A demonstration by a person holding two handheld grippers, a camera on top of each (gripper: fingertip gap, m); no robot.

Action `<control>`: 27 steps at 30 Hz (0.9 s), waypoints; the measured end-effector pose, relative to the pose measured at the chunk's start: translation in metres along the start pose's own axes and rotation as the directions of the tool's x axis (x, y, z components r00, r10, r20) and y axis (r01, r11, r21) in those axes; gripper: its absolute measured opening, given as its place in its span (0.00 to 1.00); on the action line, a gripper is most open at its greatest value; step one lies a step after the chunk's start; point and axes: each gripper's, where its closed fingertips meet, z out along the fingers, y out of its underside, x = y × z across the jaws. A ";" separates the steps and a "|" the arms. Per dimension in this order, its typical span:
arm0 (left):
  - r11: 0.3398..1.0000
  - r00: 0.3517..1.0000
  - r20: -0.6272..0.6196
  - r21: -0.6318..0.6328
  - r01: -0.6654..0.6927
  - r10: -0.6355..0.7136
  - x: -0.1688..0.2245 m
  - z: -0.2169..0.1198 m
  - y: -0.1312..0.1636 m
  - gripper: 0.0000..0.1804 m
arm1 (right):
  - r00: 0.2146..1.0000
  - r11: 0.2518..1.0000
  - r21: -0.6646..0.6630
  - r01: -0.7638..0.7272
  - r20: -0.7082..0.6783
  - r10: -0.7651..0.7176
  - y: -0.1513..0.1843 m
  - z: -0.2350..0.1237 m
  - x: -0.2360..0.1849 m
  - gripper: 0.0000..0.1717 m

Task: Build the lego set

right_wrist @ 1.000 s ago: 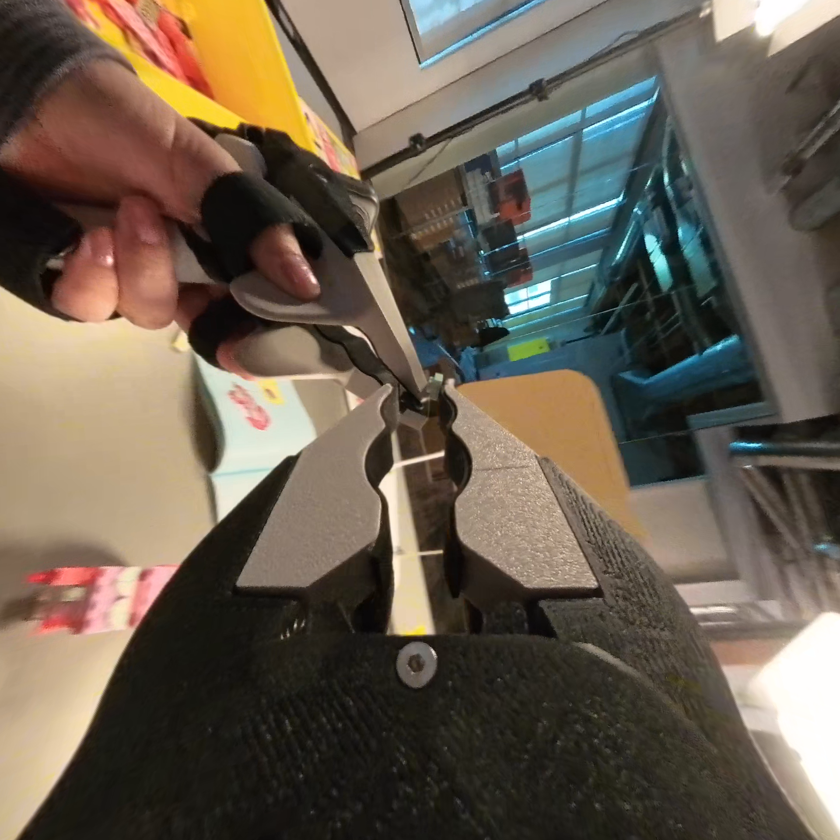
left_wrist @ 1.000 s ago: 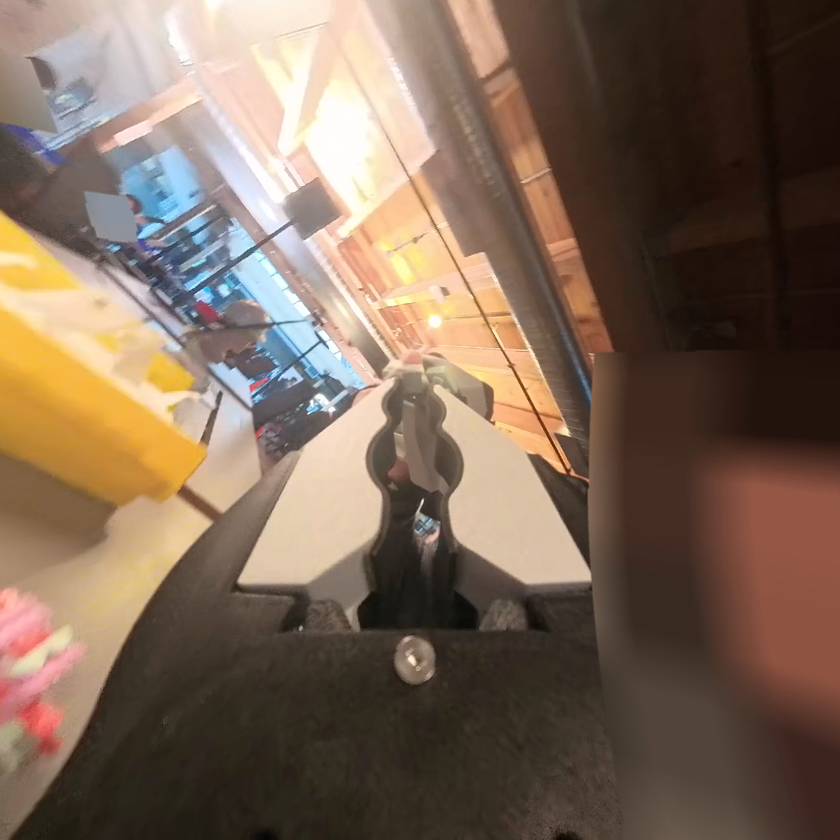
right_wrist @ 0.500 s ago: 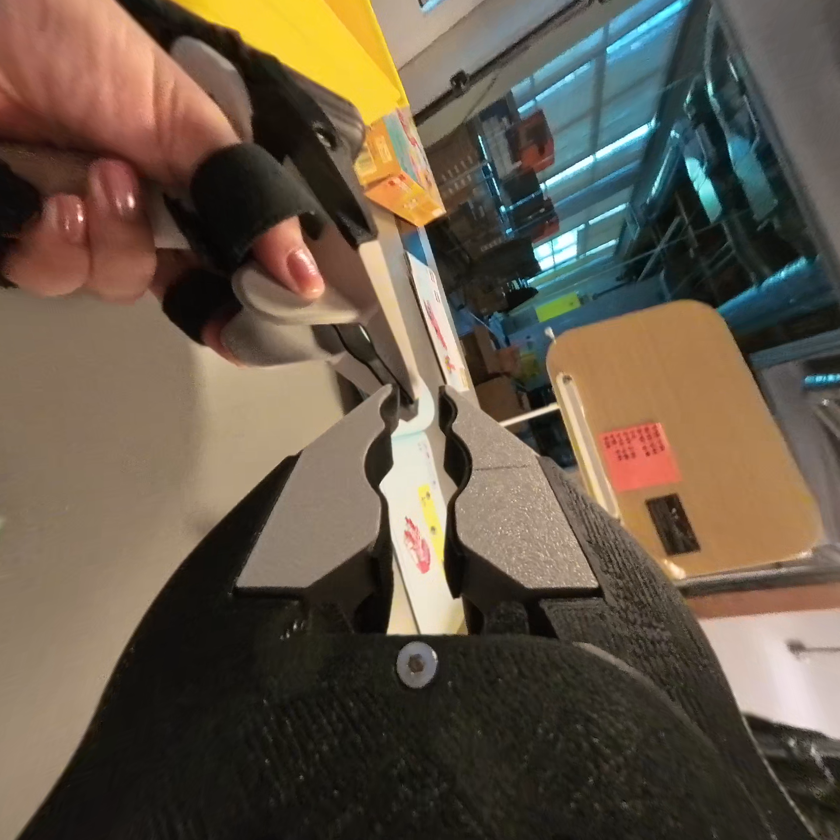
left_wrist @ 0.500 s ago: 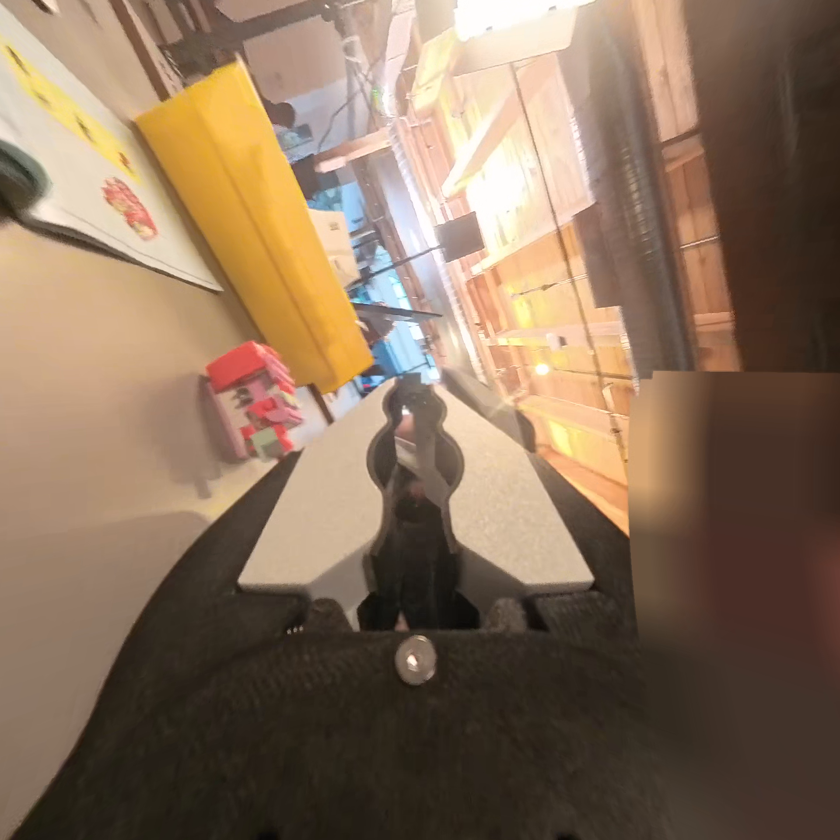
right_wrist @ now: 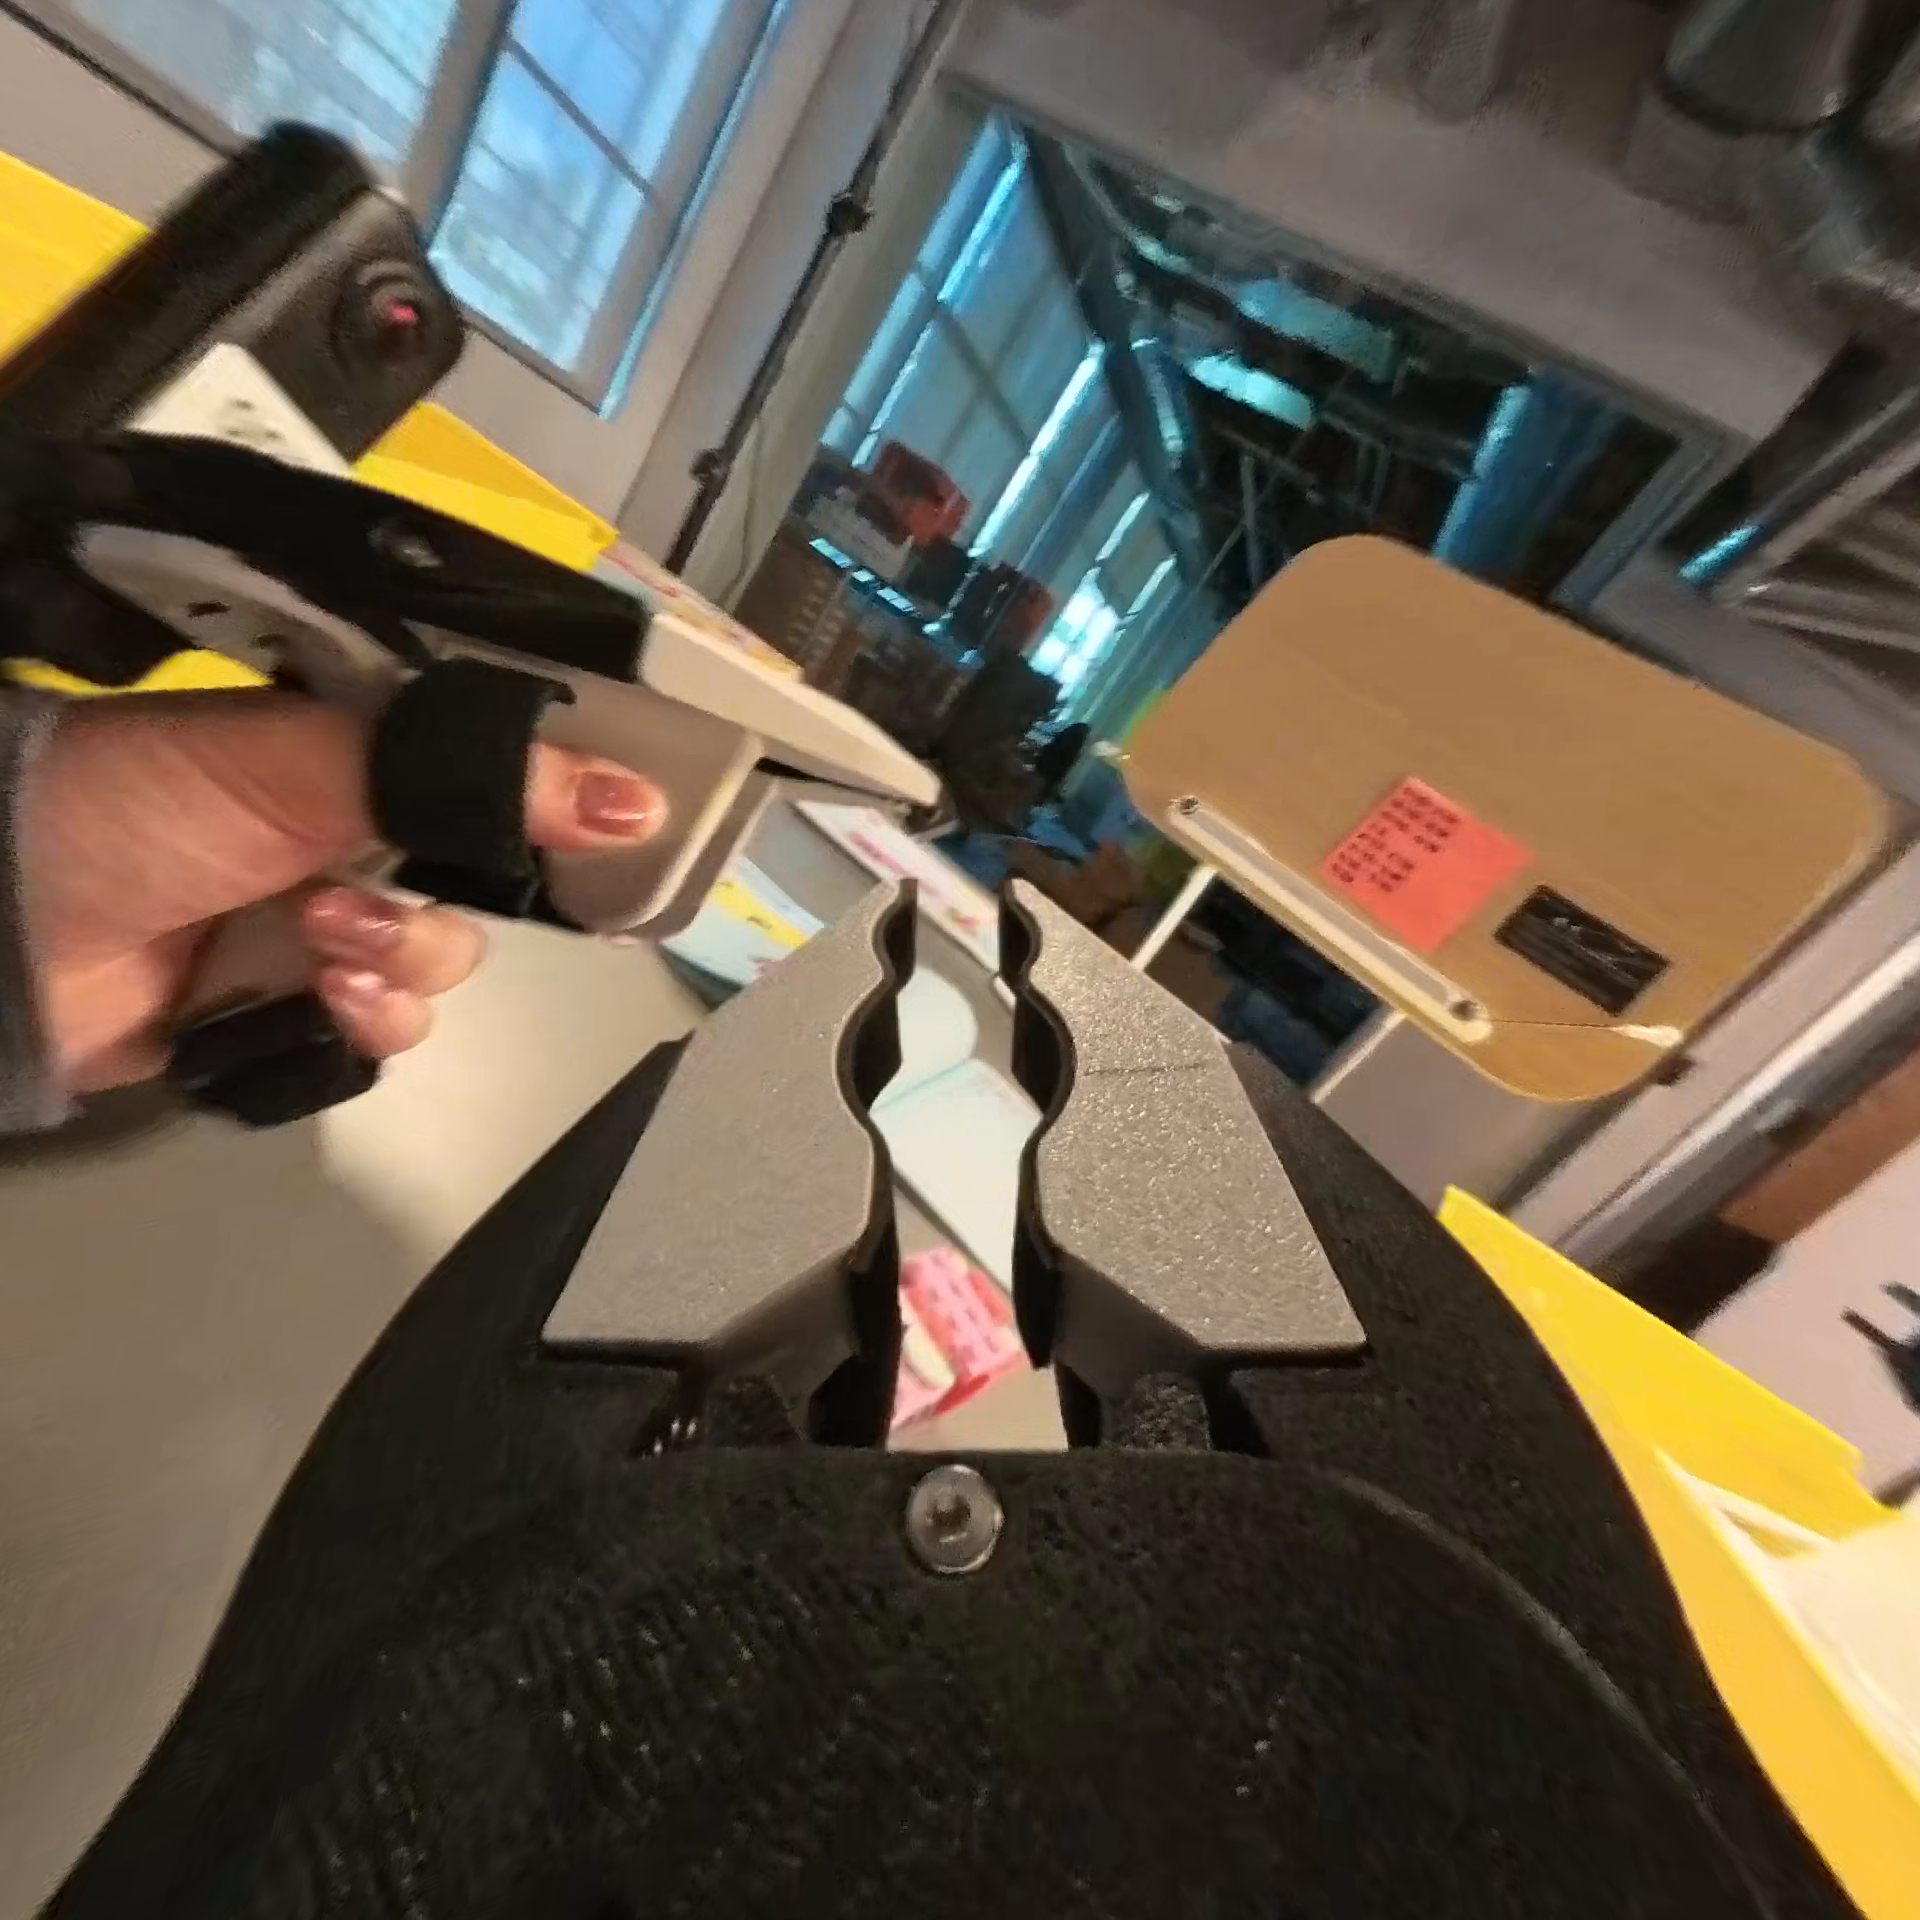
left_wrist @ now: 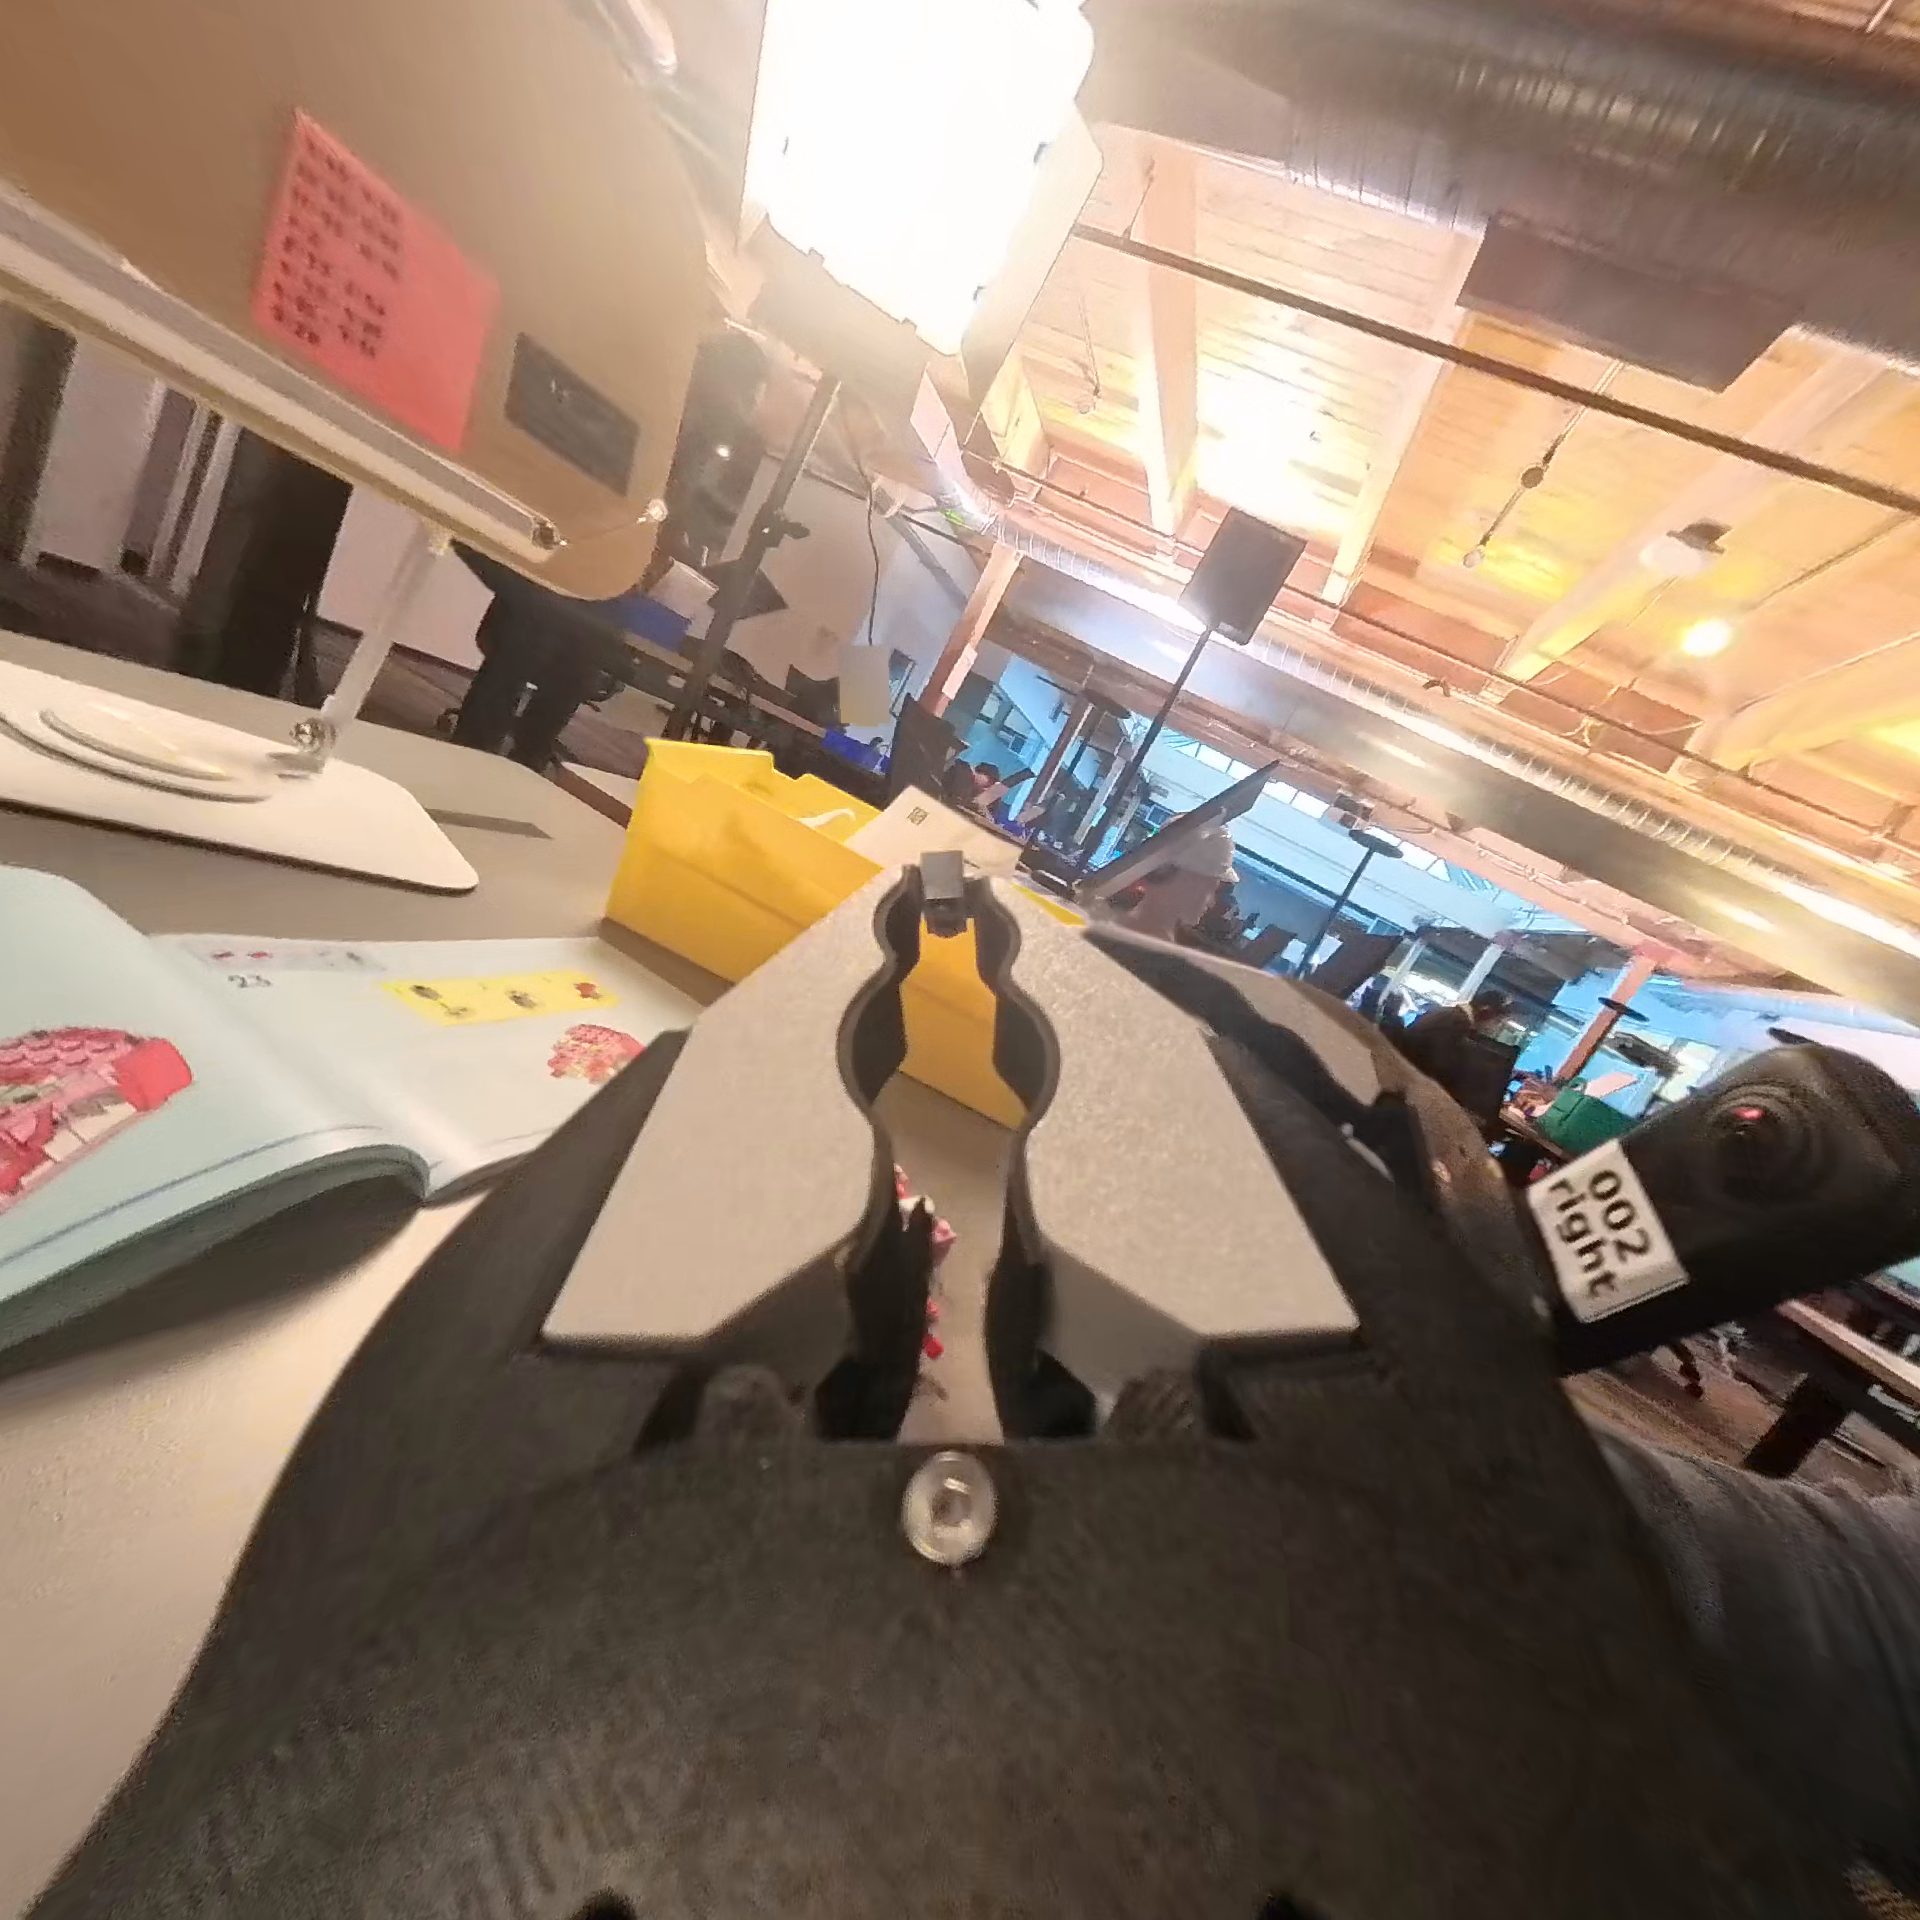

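Two grippers, one small piece:
Piece: small dark grey brick (left_wrist: 943, 875), pinched at the very tips of the left gripper (left_wrist: 943, 902), both fingertips (left_wrist: 896, 914) against its sides, top poking out above them.
Left gripper: narrow, closed on the brick, raised above the table (left_wrist: 125, 1475).
Right gripper (right_wrist: 958, 902): jaws a narrow slit apart, nothing between them.
Hand (right_wrist: 197, 862): grips the left gripper's handle, left of the right gripper's tips.
Behind brick: yellow bin (left_wrist: 727, 873).
Left of brick: open instruction booklet (left_wrist: 260, 1070).
Below the fingers: pink brick model (right_wrist: 951, 1320) on the table.
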 end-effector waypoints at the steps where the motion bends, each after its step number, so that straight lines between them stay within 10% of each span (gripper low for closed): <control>1: 1.000 1.000 0.000 0.004 -0.009 0.009 0.001 0.000 -0.001 0.05 | 0.997 1.000 -0.011 -0.019 0.069 0.020 -0.003 -0.009 -0.009 0.09; 13: 0.998 0.998 -0.007 0.010 -0.062 0.062 0.007 0.001 -0.002 0.05 | 0.671 0.834 -0.549 0.049 0.637 0.380 0.020 -0.240 -0.143 0.07; 19: 0.996 0.996 -0.036 0.000 -0.086 0.086 0.015 0.003 0.000 0.05 | 0.840 0.773 -0.620 0.131 0.483 0.245 0.071 -0.233 -0.169 0.09; 27: 0.994 0.993 -0.030 -0.012 -0.111 0.110 0.013 0.002 0.001 0.05 | 0.765 0.696 -0.674 0.248 0.577 0.285 0.100 -0.212 -0.198 0.08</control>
